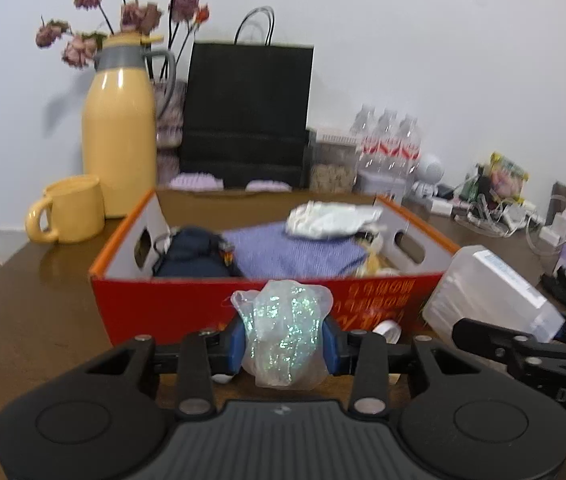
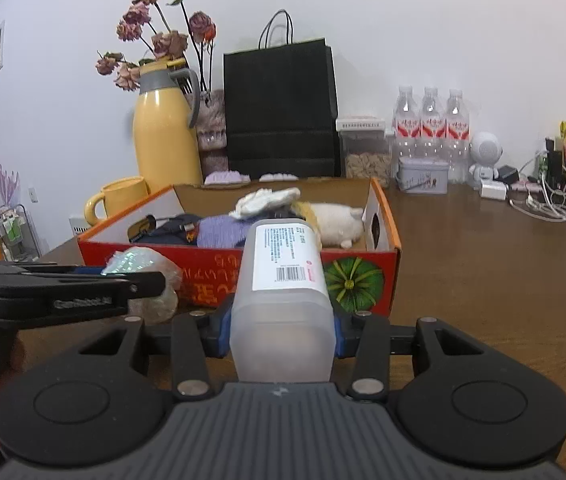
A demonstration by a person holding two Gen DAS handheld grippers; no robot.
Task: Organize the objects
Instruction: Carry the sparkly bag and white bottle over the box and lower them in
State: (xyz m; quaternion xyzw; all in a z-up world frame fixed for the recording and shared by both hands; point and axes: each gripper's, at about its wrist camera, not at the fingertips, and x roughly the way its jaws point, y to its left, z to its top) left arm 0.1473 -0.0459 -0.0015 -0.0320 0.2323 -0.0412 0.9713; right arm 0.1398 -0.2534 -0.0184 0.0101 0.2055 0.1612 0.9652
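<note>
A red and orange cardboard box [image 1: 187,308] [image 2: 219,268] stands on the brown table, holding a purple cloth [image 1: 295,252], a dark blue item [image 1: 195,260], white crumpled fabric [image 1: 331,216] and a white plush toy [image 2: 339,220]. My left gripper [image 1: 285,340] is shut on a glittery clear plastic bag [image 1: 283,328] [image 2: 143,264], just in front of the box's near wall. My right gripper [image 2: 281,328] is shut on a frosted plastic container with a white barcode label [image 2: 283,280] [image 1: 491,292], held to the right of the left one, before the box.
Behind the box stand a yellow jug [image 1: 119,136] with dried flowers, a yellow mug [image 1: 69,208], a black paper bag [image 1: 247,112], water bottles [image 2: 431,128], a jar [image 2: 365,152] and a tin [image 2: 423,174]. Cables and chargers [image 2: 551,196] lie at the right.
</note>
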